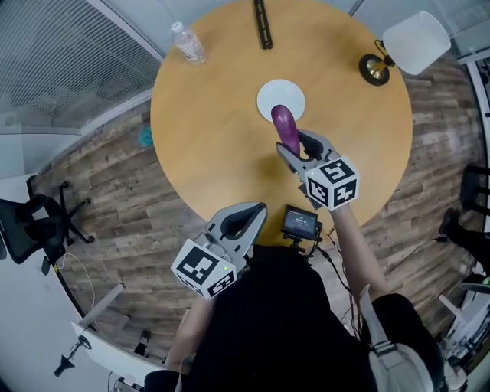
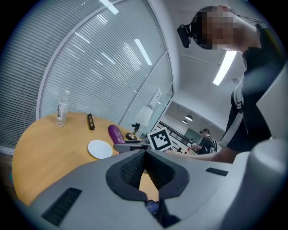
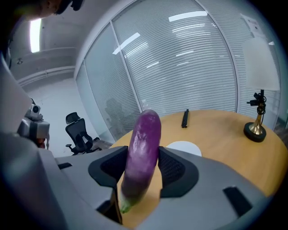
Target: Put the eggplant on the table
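Observation:
A purple eggplant (image 1: 286, 126) is held above the round wooden table (image 1: 207, 138), just in front of a white plate (image 1: 268, 98). My right gripper (image 1: 297, 147) is shut on it. In the right gripper view the eggplant (image 3: 143, 152) stands tilted between the two dark pads, its green stem end down, with the plate (image 3: 182, 147) behind it. My left gripper (image 1: 256, 210) hovers at the table's near edge. Its jaws (image 2: 145, 152) meet at the tips with nothing between them. From the left gripper view the eggplant (image 2: 115, 133) and plate (image 2: 100, 149) show farther off.
A water bottle (image 1: 187, 42) stands at the table's far left and a black bar (image 1: 262, 23) lies at the far edge. A lamp base (image 1: 375, 67) with white shade (image 1: 415, 32) is at the far right. A small screen device (image 1: 300, 223) is at the near edge. An office chair (image 1: 38, 222) stands left.

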Demonstrator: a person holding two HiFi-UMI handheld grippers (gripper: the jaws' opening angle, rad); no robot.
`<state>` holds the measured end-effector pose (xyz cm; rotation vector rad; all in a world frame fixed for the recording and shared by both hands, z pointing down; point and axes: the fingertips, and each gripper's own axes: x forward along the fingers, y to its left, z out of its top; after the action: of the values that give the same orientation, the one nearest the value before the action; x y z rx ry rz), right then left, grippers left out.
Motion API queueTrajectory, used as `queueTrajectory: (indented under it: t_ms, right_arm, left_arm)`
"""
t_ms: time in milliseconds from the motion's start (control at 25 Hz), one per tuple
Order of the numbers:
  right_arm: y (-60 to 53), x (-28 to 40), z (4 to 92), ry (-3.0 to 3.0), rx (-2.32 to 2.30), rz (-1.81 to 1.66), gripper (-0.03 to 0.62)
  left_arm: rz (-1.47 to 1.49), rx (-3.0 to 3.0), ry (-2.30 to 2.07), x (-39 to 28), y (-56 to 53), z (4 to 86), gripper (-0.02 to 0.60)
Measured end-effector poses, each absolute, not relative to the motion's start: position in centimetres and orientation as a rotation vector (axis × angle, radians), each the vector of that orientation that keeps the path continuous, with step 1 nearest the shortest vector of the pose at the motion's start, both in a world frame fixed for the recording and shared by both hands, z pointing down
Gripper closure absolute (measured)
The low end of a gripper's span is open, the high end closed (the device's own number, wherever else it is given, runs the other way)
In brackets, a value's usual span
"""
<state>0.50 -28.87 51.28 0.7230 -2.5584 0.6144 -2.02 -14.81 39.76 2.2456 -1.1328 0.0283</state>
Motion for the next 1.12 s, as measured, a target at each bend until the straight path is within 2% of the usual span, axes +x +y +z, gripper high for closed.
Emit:
queueTrajectory:
  t_ms: [680, 840, 1120]
  right_arm:
    - [-36.4, -1.7, 58.9, -2.363, 0.773, 0.569, 0.379]
    - [-38.1, -2.0, 60.4, -2.289, 0.768, 0.414, 0.379]
    - [-40.4, -1.7, 63.3, -2.194, 0.787, 0.357, 0.379]
  left_arm:
    - [0.057, 2.236, -1.112, -2.5, -14.5, 40.5, 0.569]
    - [0.065, 2.211, -1.135, -3.5, -14.1, 41.1, 0.569]
    - [0.06, 2.198, -1.154, -3.9, -14.0, 41.2, 0.569]
